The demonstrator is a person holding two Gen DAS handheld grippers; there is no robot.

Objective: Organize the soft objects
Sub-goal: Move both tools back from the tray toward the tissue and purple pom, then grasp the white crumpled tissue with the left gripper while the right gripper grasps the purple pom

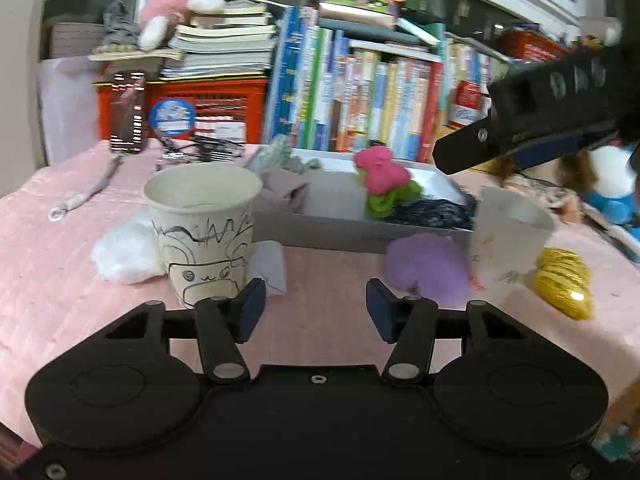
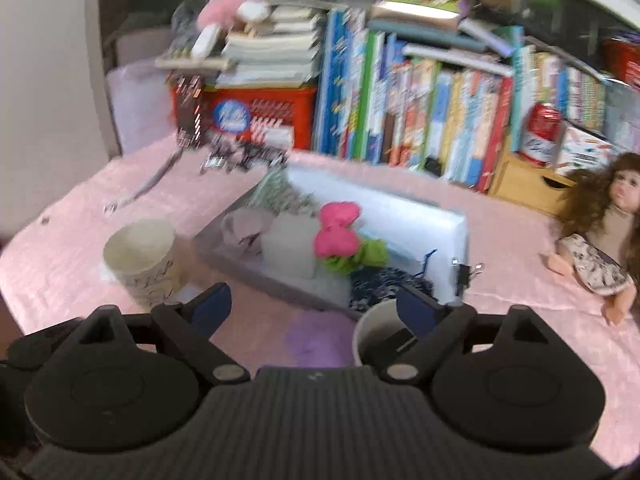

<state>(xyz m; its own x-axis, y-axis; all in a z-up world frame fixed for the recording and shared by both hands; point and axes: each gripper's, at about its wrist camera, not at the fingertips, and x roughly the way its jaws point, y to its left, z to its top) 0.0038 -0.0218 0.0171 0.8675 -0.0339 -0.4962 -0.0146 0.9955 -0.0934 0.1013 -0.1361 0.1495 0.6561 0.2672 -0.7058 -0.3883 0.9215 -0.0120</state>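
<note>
While a crinkled pink cloth [image 1: 48, 280] covers the table, the fluffy purple pom-pom [image 1: 430, 268] lies on it ahead of the left gripper [image 1: 316, 304], just right of the gap between the open, empty jaws with their blue pads. A scribbled paper cup [image 1: 204, 232] stands just beyond the left finger, a white cotton tuft [image 1: 124, 256] beside it. Another paper cup [image 1: 508, 240] stands against the pom-pom's right side, crinkly gold foil pieces [image 1: 564, 280] farther right. Behind them a shallow grey tray [image 1: 332, 232] holds a pink-and-green felt flower [image 1: 384, 184] and dark blue yarn [image 1: 432, 212]. The right gripper [image 2: 316, 308] hangs open and empty above the pom-pom, its right finger over that cup's mouth. A doll [image 2: 596, 240] sits well right.
</note>
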